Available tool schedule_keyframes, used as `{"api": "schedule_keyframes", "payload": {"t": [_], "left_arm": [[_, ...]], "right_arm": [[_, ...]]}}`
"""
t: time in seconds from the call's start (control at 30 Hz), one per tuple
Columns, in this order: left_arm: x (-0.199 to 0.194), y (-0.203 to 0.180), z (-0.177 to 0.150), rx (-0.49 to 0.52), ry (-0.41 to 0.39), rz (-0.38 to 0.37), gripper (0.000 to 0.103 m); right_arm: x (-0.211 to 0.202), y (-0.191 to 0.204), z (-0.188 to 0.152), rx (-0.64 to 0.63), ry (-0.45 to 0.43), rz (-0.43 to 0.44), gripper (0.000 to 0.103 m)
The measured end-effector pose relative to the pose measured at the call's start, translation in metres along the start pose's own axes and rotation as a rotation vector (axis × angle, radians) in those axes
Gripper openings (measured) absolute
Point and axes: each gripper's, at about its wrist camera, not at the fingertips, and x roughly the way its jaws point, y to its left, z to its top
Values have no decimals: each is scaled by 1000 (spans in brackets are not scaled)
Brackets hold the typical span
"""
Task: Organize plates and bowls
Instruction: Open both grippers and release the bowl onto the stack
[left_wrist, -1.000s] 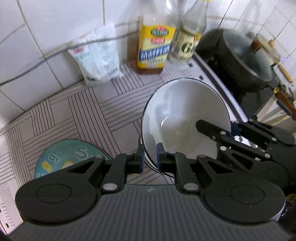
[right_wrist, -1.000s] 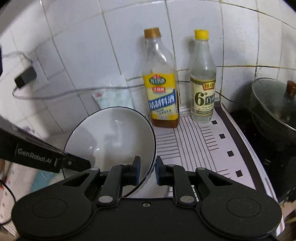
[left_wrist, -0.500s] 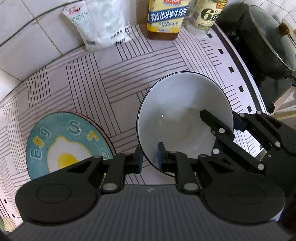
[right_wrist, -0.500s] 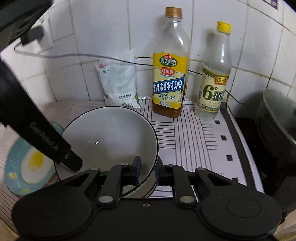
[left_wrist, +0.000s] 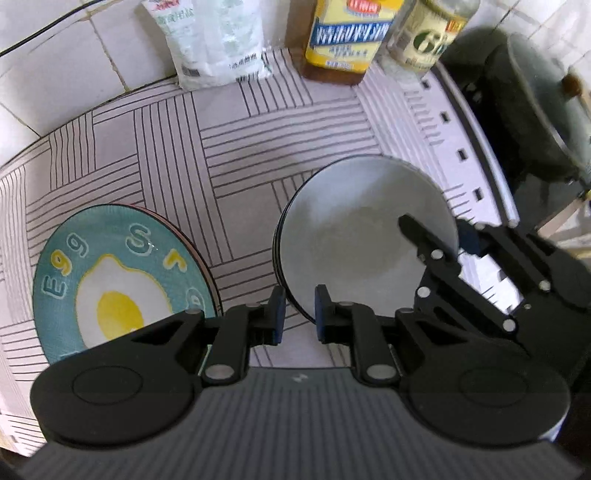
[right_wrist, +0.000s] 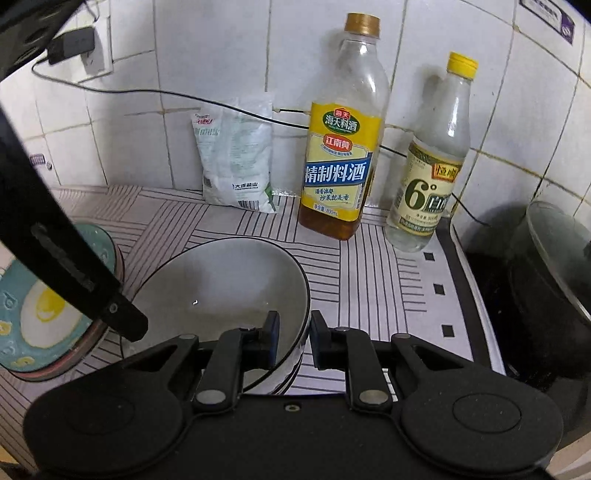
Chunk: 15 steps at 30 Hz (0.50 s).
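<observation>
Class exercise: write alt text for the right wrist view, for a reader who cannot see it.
The right gripper straddles the rim of a white bowl stacked on others, on a striped counter. Two bottles and a white bag stand against the tiled wall.

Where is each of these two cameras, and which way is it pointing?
Left wrist: on the left hand-held gripper, tilted down at the counter, white bowl and egg plate; the right gripper intrudes at right.
Right wrist: on the right hand-held gripper, facing the tiled wall and two bottles; the left gripper crosses at left.
Shared: bowl, plate, bottles, salt bag.
</observation>
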Motion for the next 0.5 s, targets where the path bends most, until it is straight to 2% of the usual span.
{"api": "schedule_keyframes", "payload": {"t": [0.23,0.5], "left_arm": [[-32,13,-22,15,-134,-121,22],[-63,20,-55,69,-212,-182,32]], "right_arm": [[-31,2,-3,67,-63,-6,23],[-77,3,-21,233,-125,-4,39]]}}
